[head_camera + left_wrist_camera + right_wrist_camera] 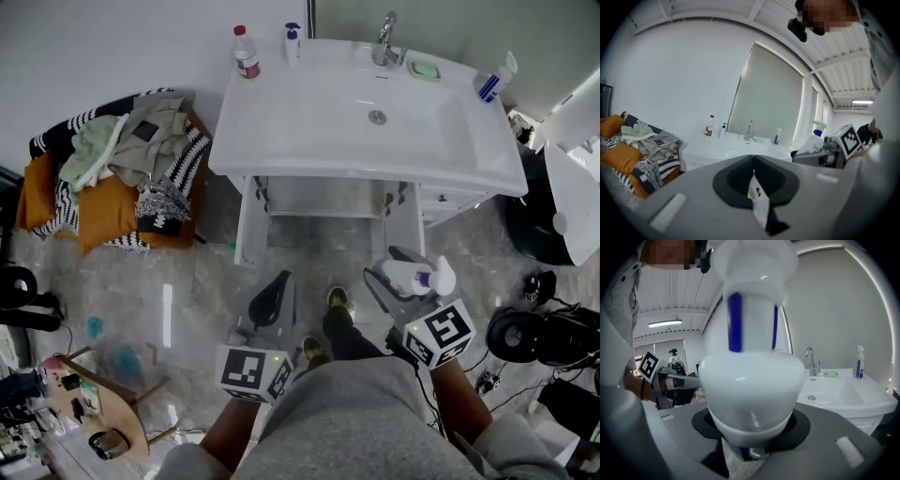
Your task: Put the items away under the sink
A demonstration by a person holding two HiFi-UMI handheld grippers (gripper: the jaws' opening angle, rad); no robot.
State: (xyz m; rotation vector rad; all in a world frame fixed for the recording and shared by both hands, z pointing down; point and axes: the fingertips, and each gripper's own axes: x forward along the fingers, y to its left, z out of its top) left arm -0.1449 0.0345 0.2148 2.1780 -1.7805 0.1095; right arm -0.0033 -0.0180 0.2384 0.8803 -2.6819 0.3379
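Grey marbled floor [187, 281] lies between us and the white sink [375, 141], and under its basin we can see the open shelf [323, 202] where everything is meant to go. We are well short of it. Our right gripper [396, 274] is clamped around the lower body of a white spray bottle [412, 278]. The jaws stand fairly wide because the bottle fills them, and the trigger head is up and tilted back toward us. On the other side, the left gripper [272, 298] has its jaws brought together and carries nothing we can make out.

More waits on the sink top: a red-capped bottle [247, 52], a small pump bottle [292, 42] and another spray bottle [494, 80] at the far right corner.

Now for the hazards. The grip sits low on smooth, rounded plastic, so we reckon the bottle could swivel or slide in the pads if we swing it quickly. The shelf opening is low and tucked beneath the basin's overhang. If we come in too high, the trigger head could knock the rim and lever the bottle loose. If we let go while it leans, it may topple on the shelf.
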